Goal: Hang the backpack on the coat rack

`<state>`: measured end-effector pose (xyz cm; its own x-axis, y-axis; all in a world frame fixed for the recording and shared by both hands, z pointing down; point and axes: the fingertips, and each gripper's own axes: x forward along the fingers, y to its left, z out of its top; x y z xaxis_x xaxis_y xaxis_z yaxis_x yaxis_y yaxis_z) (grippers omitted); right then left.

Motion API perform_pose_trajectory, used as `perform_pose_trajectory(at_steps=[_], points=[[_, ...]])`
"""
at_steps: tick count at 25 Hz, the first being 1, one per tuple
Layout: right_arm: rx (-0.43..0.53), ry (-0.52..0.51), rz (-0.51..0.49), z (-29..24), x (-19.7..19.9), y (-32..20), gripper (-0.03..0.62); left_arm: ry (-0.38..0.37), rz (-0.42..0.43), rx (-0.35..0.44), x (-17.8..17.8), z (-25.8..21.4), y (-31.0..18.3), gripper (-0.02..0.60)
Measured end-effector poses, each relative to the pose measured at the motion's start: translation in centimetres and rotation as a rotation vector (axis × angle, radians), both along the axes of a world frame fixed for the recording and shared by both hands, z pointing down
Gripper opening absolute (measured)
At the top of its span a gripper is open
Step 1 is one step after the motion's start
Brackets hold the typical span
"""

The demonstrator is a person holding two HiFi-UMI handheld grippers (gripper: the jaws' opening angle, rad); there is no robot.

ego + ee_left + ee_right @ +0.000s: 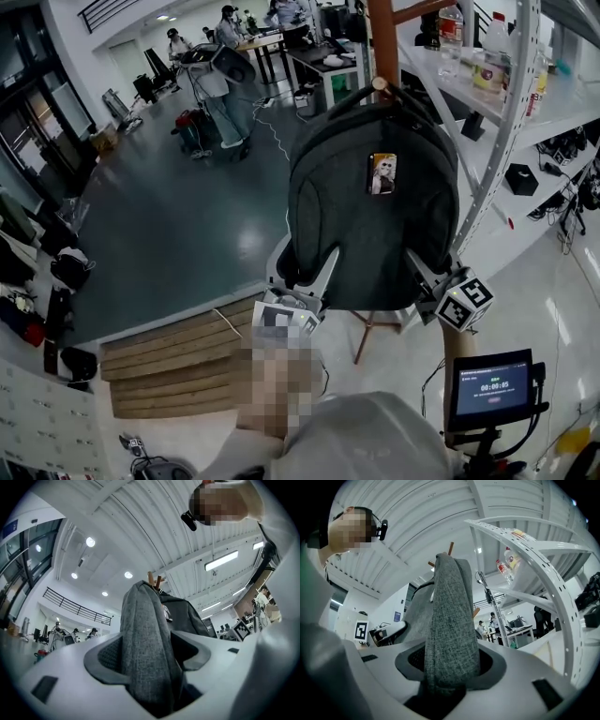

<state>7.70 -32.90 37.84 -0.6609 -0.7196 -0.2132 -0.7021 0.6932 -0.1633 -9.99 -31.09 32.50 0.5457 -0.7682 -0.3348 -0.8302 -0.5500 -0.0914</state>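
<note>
Up front in the head view, the grey backpack (373, 225) is up against the coat rack (382, 37), its handle at a peg, with the left gripper (302, 281) and right gripper (429, 286) at its lower corners. Left gripper view: the jaws pinch a fold of the backpack. Right gripper view: same deal, clamped on grey fabric.

The backpack (375, 225) was matt, rough grey woven cloth; the coat rack (382, 37) smooth brown wood; the dark floor (178, 216) glossy.

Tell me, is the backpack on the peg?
Seemingly on: its handle loops over the peg; left gripper and right gripper clamp its bottom.
</note>
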Motion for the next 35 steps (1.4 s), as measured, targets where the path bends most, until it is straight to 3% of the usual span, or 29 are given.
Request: perform_pose_trajectory(at_steps=[5, 10, 12, 15, 17, 19, 21, 23, 24, 27, 32, 35], points=[[0.001, 0.014, 0.022, 0.6, 0.6, -0.6, 0.184, -0.04, 0.028, -0.005, 0.1, 0.1, 1.0, 0.296], [-0.014, -0.021, 0.063, 0.2, 1.1, -0.7, 0.192, 0.112, 0.036, 0.167, -1.7, -4.4, 5.9, 0.295], [-0.017, -0.033, 0.066, 0.4, 1.4, -0.8, 0.192, 0.074, 0.132, 0.19, 0.4, -5.2, 7.6, 0.288], [-0.018, -0.034, 0.065, 0.6, 1.7, -0.6, 0.192, -0.037, 0.34, 0.174, 6.6, -4.5, 9.3, 0.248], [-0.024, -0.032, 0.053, 0.7, 1.7, -0.6, 0.192, -0.061, 0.48, 0.131, 10.4, -3.3, 9.5, 0.245], [-0.03, -0.031, 0.035, 1.1, 1.6, -0.7, 0.192, -0.062, 0.538, 0.051, 13.1, -1.5, 7.7, 0.245], [-0.035, -0.038, 0.003, 1.6, 1.4, -0.6, 0.192, -0.033, 0.452, -0.037, 13.9, 0.2, 3.7, 0.24], [-0.053, -0.064, -0.05, 1.8, 1.0, 0.1, 0.192, -0.054, 0.355, -0.103, 13.8, 2.3, 0.8, 0.167], [-0.059, -0.074, -0.071, 1.8, 0.8, 0.5, 0.192, -0.074, 0.314, -0.132, 13.6, 3.3, -0.2, 0.16], [-0.017, -0.001, -0.032, 1.4, 0.8, 1.3, 0.199, -0.08, 0.221, -0.213, 12.9, 5.8, -2.6, 0.138], [-0.011, 0.087, 0.049, 1.8, 1.3, 2.2, 0.199, -0.081, 0.179, -0.225, 12.8, 6.6, -3.4, 0.113], [-0.076, 0.071, -0.042, 2.1, 0.4, 3.1, 0.226, -0.128, 0.087, -0.18, 12.4, 6.7, -4.2, 0.104]])
